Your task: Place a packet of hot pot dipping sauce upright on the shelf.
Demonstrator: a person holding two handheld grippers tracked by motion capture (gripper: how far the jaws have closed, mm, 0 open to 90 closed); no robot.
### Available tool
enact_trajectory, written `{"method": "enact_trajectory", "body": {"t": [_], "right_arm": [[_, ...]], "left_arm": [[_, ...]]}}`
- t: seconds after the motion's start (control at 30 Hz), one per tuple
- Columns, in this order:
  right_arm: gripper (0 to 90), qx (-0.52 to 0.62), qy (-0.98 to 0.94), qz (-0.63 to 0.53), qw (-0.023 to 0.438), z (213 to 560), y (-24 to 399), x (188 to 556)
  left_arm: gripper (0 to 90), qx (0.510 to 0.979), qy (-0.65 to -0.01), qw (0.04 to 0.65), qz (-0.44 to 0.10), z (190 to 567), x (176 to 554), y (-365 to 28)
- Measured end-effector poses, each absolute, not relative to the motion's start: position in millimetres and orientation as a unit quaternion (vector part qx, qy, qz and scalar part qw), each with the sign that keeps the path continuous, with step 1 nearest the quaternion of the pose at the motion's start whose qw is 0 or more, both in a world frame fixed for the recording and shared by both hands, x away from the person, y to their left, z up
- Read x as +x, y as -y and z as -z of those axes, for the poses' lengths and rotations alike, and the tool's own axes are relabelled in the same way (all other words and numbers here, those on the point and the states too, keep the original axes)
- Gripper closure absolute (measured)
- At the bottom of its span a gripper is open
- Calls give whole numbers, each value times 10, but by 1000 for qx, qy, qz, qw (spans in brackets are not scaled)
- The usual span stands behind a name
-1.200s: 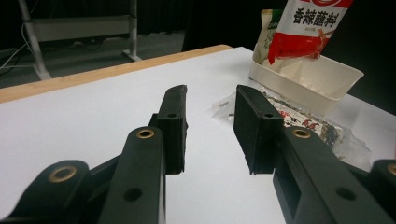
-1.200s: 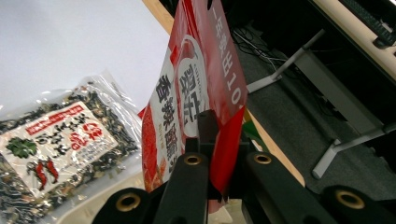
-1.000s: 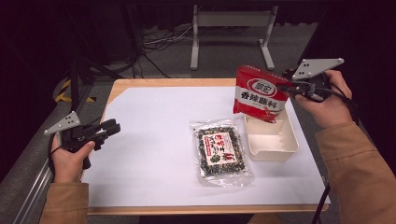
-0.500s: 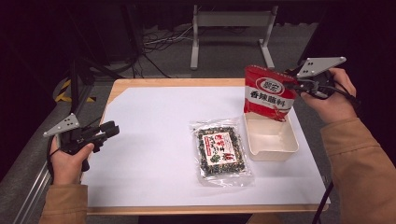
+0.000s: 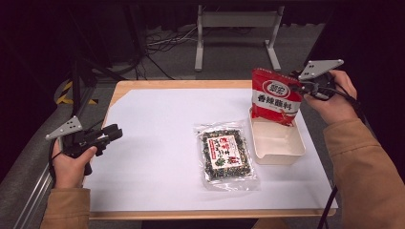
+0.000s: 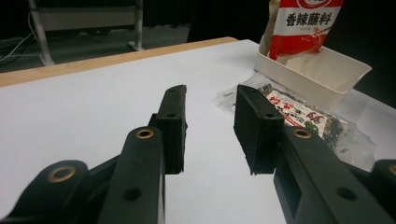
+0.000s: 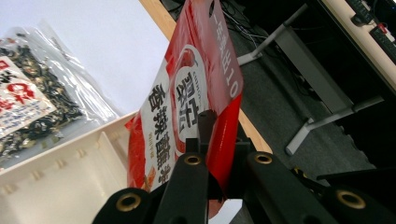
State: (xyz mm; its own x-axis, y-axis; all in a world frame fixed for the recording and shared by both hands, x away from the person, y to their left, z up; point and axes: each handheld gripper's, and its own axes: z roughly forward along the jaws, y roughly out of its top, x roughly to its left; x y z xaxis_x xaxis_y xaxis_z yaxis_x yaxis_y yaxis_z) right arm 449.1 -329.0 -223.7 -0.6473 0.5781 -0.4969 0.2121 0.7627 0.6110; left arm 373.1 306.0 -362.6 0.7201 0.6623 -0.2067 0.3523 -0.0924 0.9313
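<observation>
A: From the high view, what sits on the counter (image 5: 157,143)?

B: A white sheet covers most of its wooden top. A clear packet of dark dried bits with a red-and-white label (image 5: 226,153) lies flat near the middle. Just to its right is a cream plastic tray (image 5: 279,143), touching or nearly touching the packet's edge.

A: And the hands?

B: The right gripper (image 5: 305,87) holds a red seasoning pouch (image 5: 275,97) upright above the far end of the tray, the pouch's bottom edge dipping to the rim. The left gripper (image 5: 107,135) hovers over the counter's left edge, well apart from everything, gripped by the left hand (image 5: 71,162).

A: What does the left gripper view add?

B: The left gripper's fingers (image 6: 172,126) stand apart with bare white sheet between them, holding nothing. Beyond them lie the packet (image 6: 303,114) and the tray (image 6: 322,74), with the pouch (image 6: 301,25) hanging over the tray's far side.

A: And the right gripper view?

B: There the right gripper's fingers (image 7: 204,135) are pinched onto the pouch (image 7: 187,102) at its side edge, the red foil pressed between them. The tray's inner wall (image 7: 60,177) is below left, and the packet (image 7: 32,102) lies on the sheet beyond it. Past the counter's wooden edge is grey floor with a metal table leg (image 7: 322,98).
</observation>
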Motion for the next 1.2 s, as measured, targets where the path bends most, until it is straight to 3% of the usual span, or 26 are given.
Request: {"method": "enact_trajectory", "body": {"t": [0.23, 0.53, 1.2], "right_arm": [[888, 225, -864, -265, 363, 2295, 3203, 4599], [885, 218, -866, -304, 332, 2420, 3059, 4645], [850, 291, -851, -321, 298, 2636, 3278, 4694]], "left_arm": [[644, 726, -352, 575, -135, 3635, 3727, -3075], [644, 725, -353, 576, -136, 3638, 3718, -3094], [643, 727, -351, 575, -130, 3654, 3760, -3054]]}}
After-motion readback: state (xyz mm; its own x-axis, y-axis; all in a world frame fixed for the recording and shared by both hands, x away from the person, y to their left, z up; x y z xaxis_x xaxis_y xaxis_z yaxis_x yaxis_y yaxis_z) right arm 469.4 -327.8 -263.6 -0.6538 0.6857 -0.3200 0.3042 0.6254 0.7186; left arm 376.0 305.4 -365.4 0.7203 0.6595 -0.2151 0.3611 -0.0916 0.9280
